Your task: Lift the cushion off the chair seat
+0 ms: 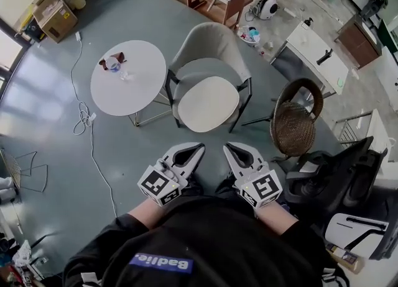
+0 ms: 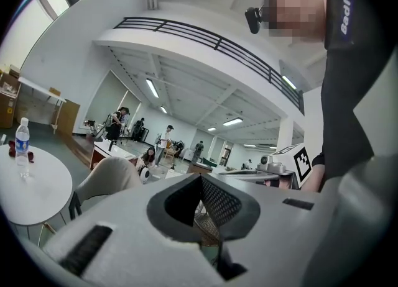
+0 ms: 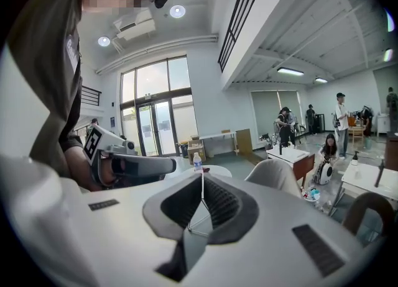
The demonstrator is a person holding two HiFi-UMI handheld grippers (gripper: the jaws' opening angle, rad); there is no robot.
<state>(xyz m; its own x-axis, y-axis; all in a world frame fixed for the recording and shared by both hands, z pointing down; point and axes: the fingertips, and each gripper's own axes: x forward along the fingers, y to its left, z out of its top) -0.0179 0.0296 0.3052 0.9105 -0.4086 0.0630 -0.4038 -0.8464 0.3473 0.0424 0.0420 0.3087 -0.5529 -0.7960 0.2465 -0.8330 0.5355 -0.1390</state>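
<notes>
Grey floor (image 1: 50, 112) is seen underfoot. Close to the body, the left gripper (image 1: 196, 150) and the right gripper (image 1: 231, 151) are held side by side, each with its jaws pressed together on nothing. Straight ahead and well apart from both tips, the cushion (image 1: 208, 103) is seen lying flat on the seat of the chair (image 1: 211, 42). It is judged about equally near either gripper, its slightly longer span set across the approach.
</notes>
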